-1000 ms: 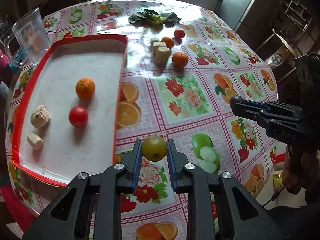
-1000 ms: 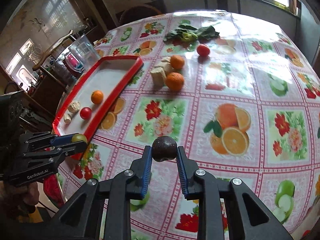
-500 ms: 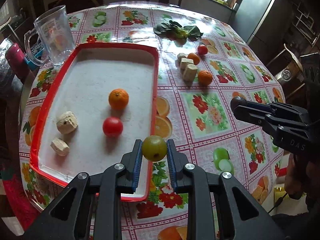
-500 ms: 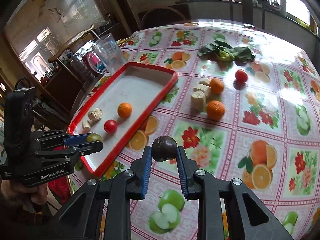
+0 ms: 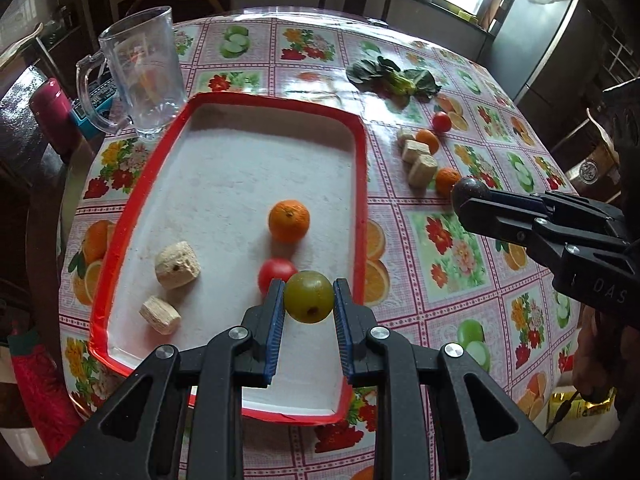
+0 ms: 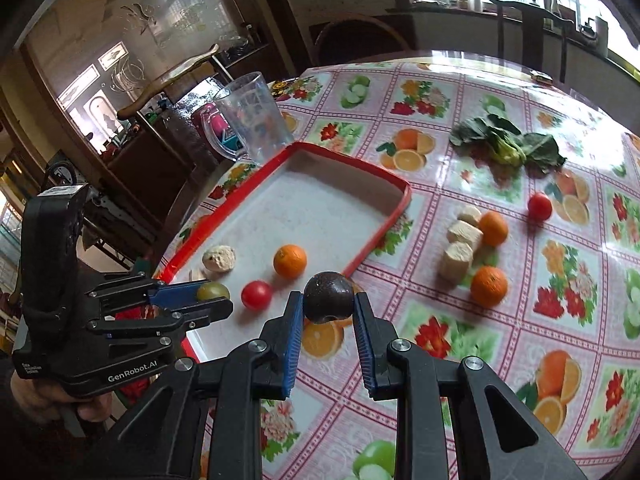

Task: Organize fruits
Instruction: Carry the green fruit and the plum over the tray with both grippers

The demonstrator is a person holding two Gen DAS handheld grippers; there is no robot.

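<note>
My left gripper (image 5: pixel 309 297) is shut on a green round fruit (image 5: pixel 309 297) and holds it above the near part of the red-rimmed white tray (image 5: pixel 362 184). In the tray lie an orange (image 5: pixel 289 221), a red tomato (image 5: pixel 274 272) and two beige chunks (image 5: pixel 177 264). My right gripper (image 6: pixel 328 304) is shut on a dark purple fruit (image 6: pixel 328 302), above the tablecloth just right of the tray's rim (image 6: pixel 400 204). It also shows in the left wrist view (image 5: pixel 469 194). The left gripper shows in the right wrist view (image 6: pixel 214 294).
On the cloth right of the tray lie two oranges (image 6: pixel 489 286), a tomato (image 6: pixel 539 207), beige chunks (image 6: pixel 456 258) and leafy greens (image 6: pixel 508 144). A clear glass jug (image 5: pixel 144 72) stands at the tray's far left corner. The table edge (image 5: pixel 64 216) runs close along the tray's left.
Both grippers have moved left toward the tray with their fruits still held. The green fruit has gone from over the cloth to over the tray.
</note>
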